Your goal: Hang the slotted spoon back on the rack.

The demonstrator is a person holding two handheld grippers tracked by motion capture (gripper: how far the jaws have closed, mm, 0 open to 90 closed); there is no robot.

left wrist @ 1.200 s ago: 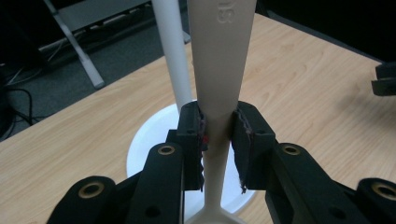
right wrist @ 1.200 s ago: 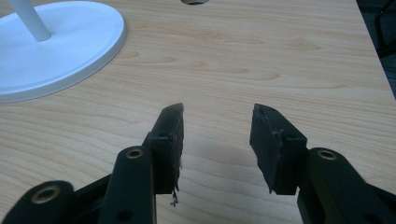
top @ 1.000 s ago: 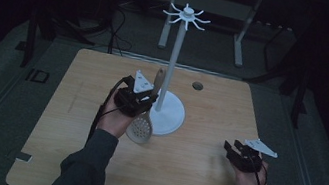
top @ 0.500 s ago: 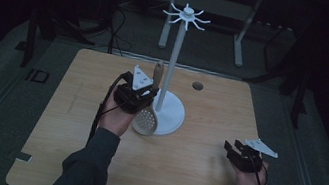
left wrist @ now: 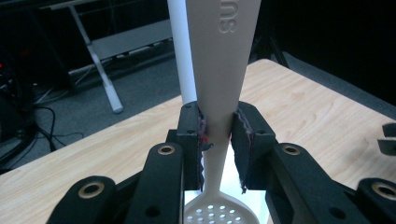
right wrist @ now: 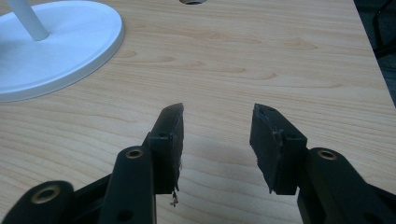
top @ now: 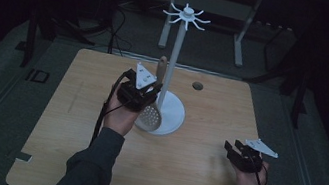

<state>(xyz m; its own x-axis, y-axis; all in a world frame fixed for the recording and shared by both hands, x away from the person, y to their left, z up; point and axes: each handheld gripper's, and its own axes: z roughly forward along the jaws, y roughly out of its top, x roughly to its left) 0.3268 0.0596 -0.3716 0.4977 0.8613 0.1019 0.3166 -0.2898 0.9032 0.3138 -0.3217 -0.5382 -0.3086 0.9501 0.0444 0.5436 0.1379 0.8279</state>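
The room is dark, and only the wooden surface (top: 198,179) is lit. A white stand (top: 173,81) is on it, with a round foot, a tall thin pole and little hooks at the top. A small round hole (top: 197,85) sits in the surface behind the stand.

The left claw (top: 144,94) is closed on a pale spoon (top: 152,110) with holes in it. In the left gripper view the two pads press on the thin neck of the spoon (left wrist: 217,130) from both sides. The spoon stands almost straight up. Its long handle points up and its round holey end points down. In the high view the handle tip leans close to the pole, and the holey end hangs over the foot of the stand. I cannot tell if it touches the foot.

In the left gripper view the top of the handle is cut off by the edge, and so is part of the holey end. Some raised letters show on the handle, but the word is cut off. The pole (left wrist: 182,51) is right behind the spoon and partly hidden by it.

The right claw (top: 233,148) is open and holds nothing. It rests low near the right front of the surface, well apart from the stand. In the right gripper view its pads (right wrist: 170,135) stand wide over bare wood, and the foot of the stand (right wrist: 60,44) is cut off at the top left.
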